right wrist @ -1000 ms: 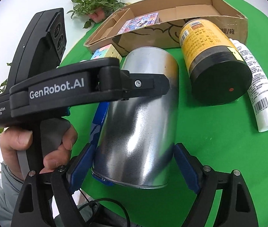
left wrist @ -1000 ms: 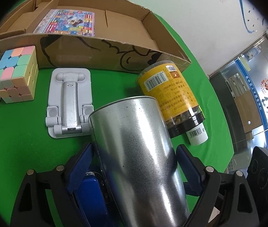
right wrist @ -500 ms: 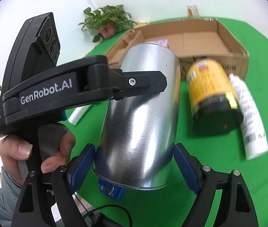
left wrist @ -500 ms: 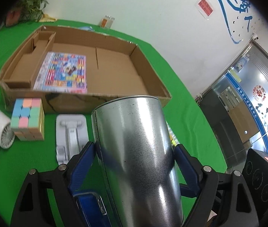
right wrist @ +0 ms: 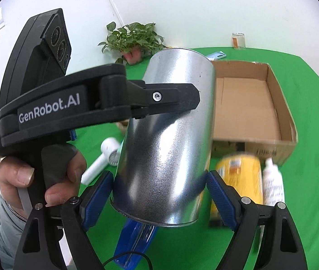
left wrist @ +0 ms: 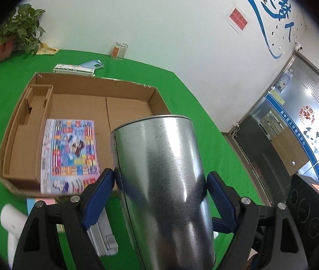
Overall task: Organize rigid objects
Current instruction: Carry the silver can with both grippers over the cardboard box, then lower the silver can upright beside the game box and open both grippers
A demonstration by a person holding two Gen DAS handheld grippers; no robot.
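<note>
Tall galvanised metal can (left wrist: 159, 180) between both pairs of blue-padded fingers (left wrist: 96, 193), raised over the green table (left wrist: 182, 94). Behind it, open shallow cardboard box (left wrist: 155, 99); inside, at its left, flat colourful printed booklet (left wrist: 69, 153). Right of the can (right wrist view), yellow-labelled jar (right wrist: 240, 180), then white plastic bottle (right wrist: 272, 184), both before the box. Left: white handheld fan (right wrist: 105, 157).

Silver speckled can (left wrist: 159, 175); green tablecloth (left wrist: 182, 94); brown cardboard box (left wrist: 123, 103); blue claw pads (left wrist: 98, 191).
</note>
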